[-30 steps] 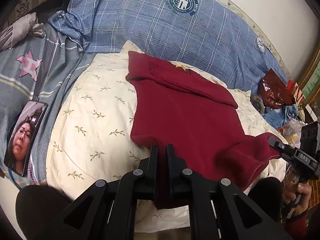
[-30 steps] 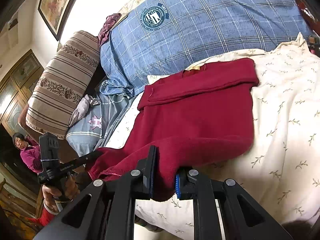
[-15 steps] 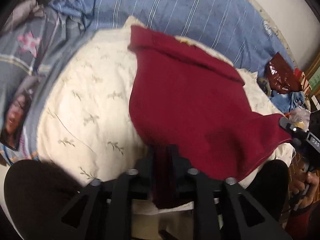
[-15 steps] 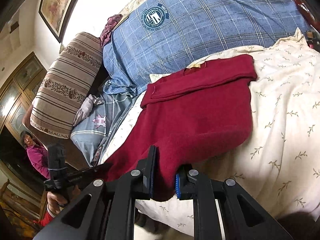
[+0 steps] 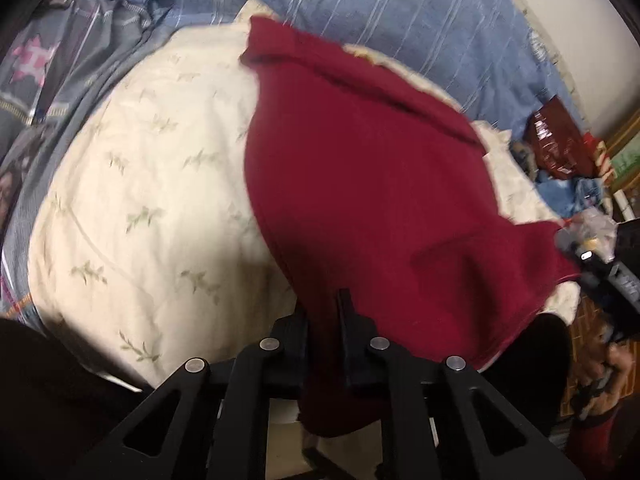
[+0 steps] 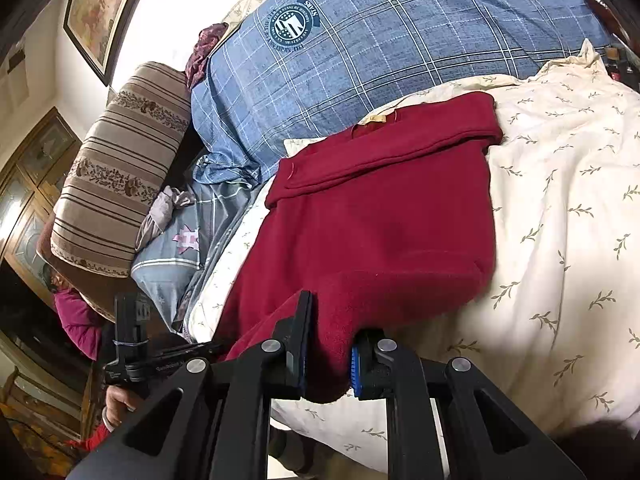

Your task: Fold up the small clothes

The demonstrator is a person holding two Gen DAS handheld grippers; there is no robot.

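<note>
A dark red garment [image 5: 372, 184] lies on a cream leaf-print quilt [image 5: 152, 184], its top part folded over at the far end. My left gripper [image 5: 323, 312] is shut on one near corner of its hem. My right gripper [image 6: 330, 320] is shut on the other near corner of the red garment [image 6: 384, 220], which lies on the quilt [image 6: 560, 208]. Both corners are lifted off the quilt. The right gripper also shows in the left wrist view [image 5: 600, 276], and the left gripper in the right wrist view [image 6: 160, 360].
A blue plaid pillow [image 6: 400, 40] lies behind the garment. A striped brown cushion [image 6: 120, 176] and grey bedding [image 6: 188, 248] lie to the left. A red bag [image 5: 556, 144] and loose clutter [image 5: 576, 196] sit beside the bed at the right.
Both grippers have lifted the garment's near hem and carried it forward towards the folded top. The left view is blurred by motion.
</note>
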